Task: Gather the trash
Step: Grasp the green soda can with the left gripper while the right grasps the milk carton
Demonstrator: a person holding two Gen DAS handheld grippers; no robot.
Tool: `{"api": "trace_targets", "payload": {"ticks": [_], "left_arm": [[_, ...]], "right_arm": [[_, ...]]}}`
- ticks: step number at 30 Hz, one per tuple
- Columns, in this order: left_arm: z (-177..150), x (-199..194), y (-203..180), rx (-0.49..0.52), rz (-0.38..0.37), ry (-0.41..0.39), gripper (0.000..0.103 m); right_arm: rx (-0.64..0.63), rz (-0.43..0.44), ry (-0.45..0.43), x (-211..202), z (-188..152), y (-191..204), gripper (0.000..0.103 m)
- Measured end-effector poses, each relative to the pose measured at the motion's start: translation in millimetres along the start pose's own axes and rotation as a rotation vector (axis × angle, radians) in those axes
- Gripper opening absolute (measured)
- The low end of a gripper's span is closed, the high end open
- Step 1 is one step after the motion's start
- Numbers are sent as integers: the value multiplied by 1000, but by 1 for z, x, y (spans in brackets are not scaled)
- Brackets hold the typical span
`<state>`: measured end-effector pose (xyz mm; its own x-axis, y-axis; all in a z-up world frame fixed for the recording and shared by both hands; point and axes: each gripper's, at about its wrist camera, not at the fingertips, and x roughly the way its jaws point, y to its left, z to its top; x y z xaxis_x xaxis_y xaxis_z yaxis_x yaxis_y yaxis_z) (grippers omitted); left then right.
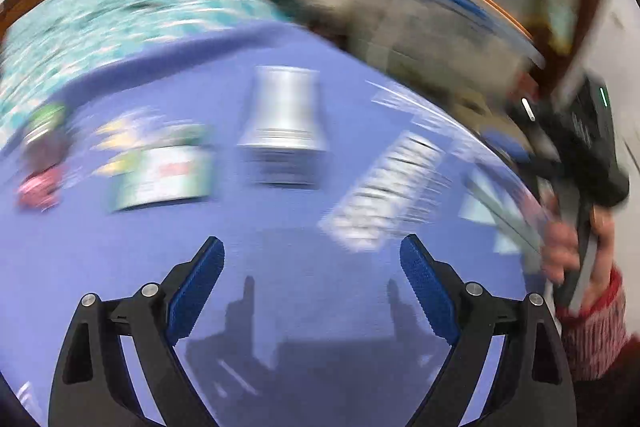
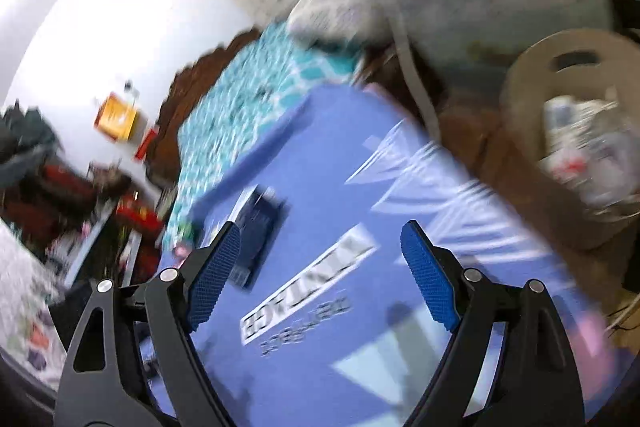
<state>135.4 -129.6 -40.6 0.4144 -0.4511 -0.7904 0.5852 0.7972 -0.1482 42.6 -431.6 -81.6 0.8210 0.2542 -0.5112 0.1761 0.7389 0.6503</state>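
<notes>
Motion blur smears the silver cup (image 1: 282,111) – carton (image 1: 160,171) print unreadable

On the mat (image 1: 120,267), a can (image 1: 282,111) stands right of seemingly a carton (image 1: 160,171).

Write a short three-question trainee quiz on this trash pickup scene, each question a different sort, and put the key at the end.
1. True or false: the left gripper is shut on the silver can.
2. Multiple choice: the beige basket beside the blue mat A) is empty, B) already has items in it, C) is tipped over.
3. Fill in: in the left wrist view, a white label with a barcode lies on the mat to the ____ of the silver can.

Key
1. False: the jaws stand open with only mat between them.
2. B
3. right
</notes>
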Motion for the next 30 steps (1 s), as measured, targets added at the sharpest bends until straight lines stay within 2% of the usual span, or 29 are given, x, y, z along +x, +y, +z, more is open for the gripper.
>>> {"api": "trace_targets", "payload": {"ticks": [1,3,4,5,6,7,10,13,15,16,18,20,23,24,30], "left_arm": [[5,-6,20,-35,46,-14,86],[24,-14,72,-128,183,-29,86],[36,-15,104,-197,218,-28,86],[48,-15,135,-278,214,-32,86],[57,-14,161,-356,192,-35,86],[67,-12,203,-486,140,-43,86],[80,-4,274,-696,49,-63,86],[80,13,328,-834,17,-65,84],[71,30,354,-935,-77,-53,81],[69,36,360,-961,-114,-49,74],[67,47,364,-984,-174,-40,70],[72,53,357,-951,-195,-54,69],[81,67,345,-919,-245,-42,53],[83,72,340,-906,-249,-34,40],[93,88,322,-869,-242,-49,34]], "right_arm": [[1,-3,13,11,-5,6,82],[24,10,35,27,-12,11,82],[47,37,53,36,-16,14,82],[68,66,71,44,-19,15,82],[81,86,85,50,-22,18,82],[84,96,92,57,-25,19,80],[76,107,85,64,-25,20,79],[94,143,65,61,-26,14,79],[107,164,52,60,-26,12,78],[112,168,48,61,-26,12,78],[116,171,44,62,-23,14,78],[111,166,44,62,-23,15,78],[104,157,47,61,-23,16,79],[101,153,47,62,-23,16,79],[47,81,98,73,-21,28,79]]}}
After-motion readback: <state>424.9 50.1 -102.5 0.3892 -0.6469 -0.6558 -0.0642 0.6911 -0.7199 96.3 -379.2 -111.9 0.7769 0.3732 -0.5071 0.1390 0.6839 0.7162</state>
